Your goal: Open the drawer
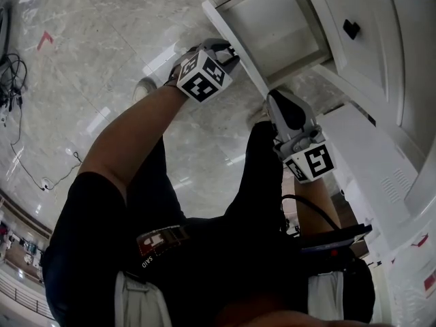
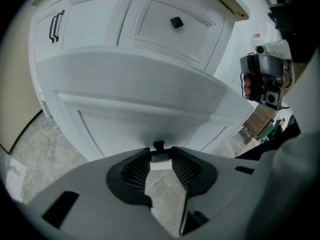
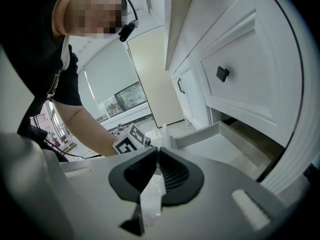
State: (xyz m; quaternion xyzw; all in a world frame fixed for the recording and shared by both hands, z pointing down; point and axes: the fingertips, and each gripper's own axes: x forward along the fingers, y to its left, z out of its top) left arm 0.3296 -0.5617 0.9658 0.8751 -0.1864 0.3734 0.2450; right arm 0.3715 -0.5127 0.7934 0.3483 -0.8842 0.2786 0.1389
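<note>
Filling the space ahead of both sets of fingers is a white cabinet (image 1: 381,67). A pale marbled floor (image 1: 102,60) spreads beneath it and shows through the gap below the left fingers.

The drawer (image 1: 235,43) — the lower of two — stands pulled well out of the cabinet. In the head view its bare inside lies open just beyond the left fingers. In the right gripper view the same open box sits ahead of the fingers and to their right. Above it the upper drawer (image 3: 240,84) is shut flush with the cabinet face.

The left gripper (image 2: 160,153) is at the front panel of the open drawer, which rises above and beyond its fingers. Its marker cube faces up in the head view.

The right gripper (image 3: 157,150) hangs apart from the cabinet, to the right of the left fingers in the head view and nearer the person than the drawer. Its fingers are pressed together at the tips with nothing between them, and they touch neither drawer.

A black bar handle (image 2: 56,26) stands upright on a cabinet door, up and to the left of the left fingers and well apart from them.

Smallest are the two black knobs. The upper knob (image 3: 222,73) sits untouched on the shut drawer's face — above and right of the right fingers. The drawer knob (image 2: 158,145) is right at the tips of the left fingers, which are clamped on it from either side.
</note>
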